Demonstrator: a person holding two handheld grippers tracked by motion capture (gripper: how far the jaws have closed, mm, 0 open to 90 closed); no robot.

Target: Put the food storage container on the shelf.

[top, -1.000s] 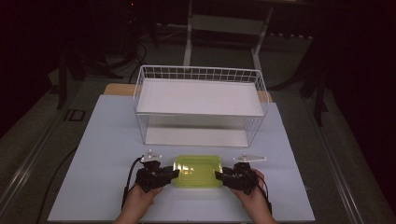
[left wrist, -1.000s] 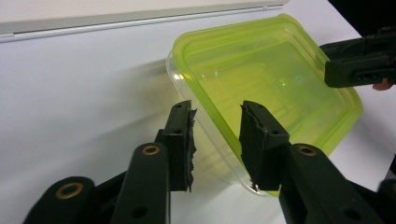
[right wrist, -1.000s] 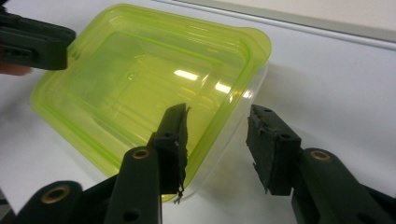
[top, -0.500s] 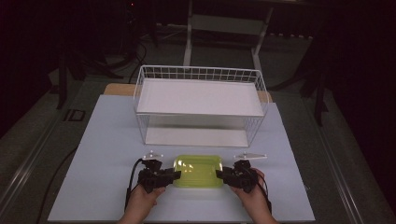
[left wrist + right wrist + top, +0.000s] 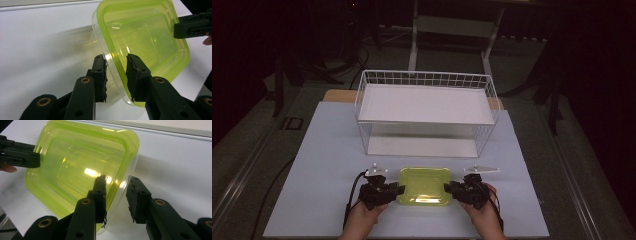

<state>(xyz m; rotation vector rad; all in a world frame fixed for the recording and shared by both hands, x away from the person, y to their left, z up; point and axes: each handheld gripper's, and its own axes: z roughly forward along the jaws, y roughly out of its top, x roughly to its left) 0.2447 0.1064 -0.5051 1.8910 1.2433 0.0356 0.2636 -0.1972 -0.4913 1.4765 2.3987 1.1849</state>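
A clear container with a yellow-green lid (image 5: pixel 424 185) lies on the white board between my two grippers. My left gripper (image 5: pixel 398 190) is at its left end; in the left gripper view its jaws (image 5: pixel 116 67) have just been closing and now pinch the rim of the container (image 5: pixel 145 40). My right gripper (image 5: pixel 448 189) is at the right end. Its jaws (image 5: pixel 116 192) have also been closing and straddle the rim of the container (image 5: pixel 75 165), with a thin gap left at the outer pad (image 5: pixel 136 197).
A white wire basket (image 5: pixel 424 79) with a flat white shelf inside stands behind the container, mid-table. The white board (image 5: pixel 327 150) has bare room left and right of the hands. Dark floor, cables and stand legs surround the table.
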